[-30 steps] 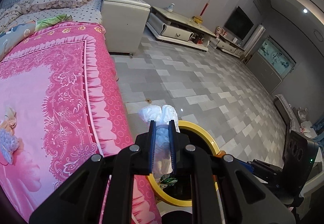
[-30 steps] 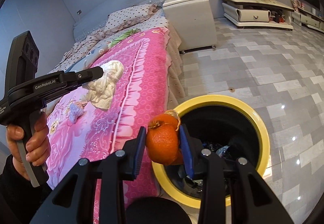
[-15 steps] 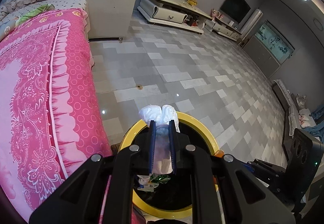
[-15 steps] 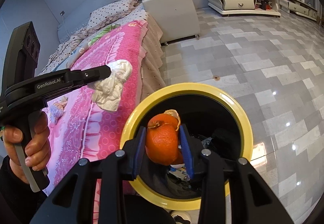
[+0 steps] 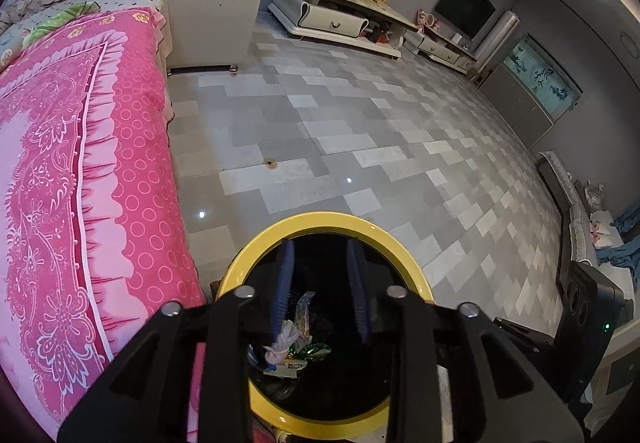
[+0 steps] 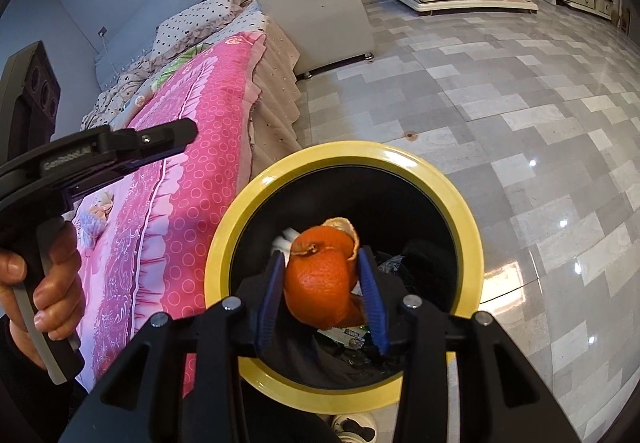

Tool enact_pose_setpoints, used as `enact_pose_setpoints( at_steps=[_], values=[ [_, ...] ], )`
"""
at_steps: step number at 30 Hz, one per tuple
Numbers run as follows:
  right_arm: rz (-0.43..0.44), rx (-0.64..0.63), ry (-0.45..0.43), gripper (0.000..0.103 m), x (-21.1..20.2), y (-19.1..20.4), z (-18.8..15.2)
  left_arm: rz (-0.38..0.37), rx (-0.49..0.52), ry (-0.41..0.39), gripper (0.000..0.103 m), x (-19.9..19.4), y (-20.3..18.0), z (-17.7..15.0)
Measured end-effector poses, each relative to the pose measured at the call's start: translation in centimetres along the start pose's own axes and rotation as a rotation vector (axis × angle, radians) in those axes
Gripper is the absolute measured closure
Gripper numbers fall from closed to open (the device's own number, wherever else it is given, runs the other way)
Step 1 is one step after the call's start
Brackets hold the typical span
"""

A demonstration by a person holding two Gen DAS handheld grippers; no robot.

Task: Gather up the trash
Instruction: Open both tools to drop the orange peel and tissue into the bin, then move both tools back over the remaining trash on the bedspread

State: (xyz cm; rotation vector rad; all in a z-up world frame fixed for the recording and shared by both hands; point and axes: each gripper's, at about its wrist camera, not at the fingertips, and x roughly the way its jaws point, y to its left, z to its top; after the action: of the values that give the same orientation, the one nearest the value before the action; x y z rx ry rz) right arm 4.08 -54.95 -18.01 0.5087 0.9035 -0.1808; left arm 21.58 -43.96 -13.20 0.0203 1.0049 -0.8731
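Note:
My left gripper (image 5: 320,255) hangs over the mouth of a black bin with a yellow rim (image 5: 320,219). Its jaws are opening and nothing is between them. A crumpled white tissue (image 5: 282,339) lies below in the bin among wrappers. In the right wrist view, my right gripper (image 6: 321,253) hovers over the same bin (image 6: 344,151). An orange peel (image 6: 320,283) sits between its blue pads, which still touch it on both sides as the jaws are opening. The left gripper (image 6: 176,137) shows there at the left, empty, in a person's hand (image 6: 48,283).
A bed with a pink cover (image 5: 80,163) runs along the bin's left side. Beyond it stand a white bedside cabinet (image 5: 212,11) and a low TV stand (image 5: 340,15). Grey tiled floor (image 5: 360,131) stretches behind the bin. A shoe (image 6: 352,427) lies under the bin's near edge.
Both grippers came down over the bin's mouth. The left gripper opened and the white tissue fell out of it into the bin. The right jaws widened a little round the peel.

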Motion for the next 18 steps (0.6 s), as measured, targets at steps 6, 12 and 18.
enact_pose_setpoints(
  at_steps=[6,12,18],
  values=[
    [-0.019,0.029,0.0,0.052,-0.5,-0.1,-0.4,0.03,-0.012,-0.032,0.053,-2.1,1.8,-0.6],
    [0.012,0.012,0.018,0.046,-0.5,2.1,-1.1,0.093,-0.038,-0.046,0.051,-4.9,6.2,-1.5],
    [0.053,-0.071,0.044,0.044,0.2,7.4,-1.5,0.155,-0.087,-0.082,0.051,-8.8,12.0,-2.3]
  ],
)
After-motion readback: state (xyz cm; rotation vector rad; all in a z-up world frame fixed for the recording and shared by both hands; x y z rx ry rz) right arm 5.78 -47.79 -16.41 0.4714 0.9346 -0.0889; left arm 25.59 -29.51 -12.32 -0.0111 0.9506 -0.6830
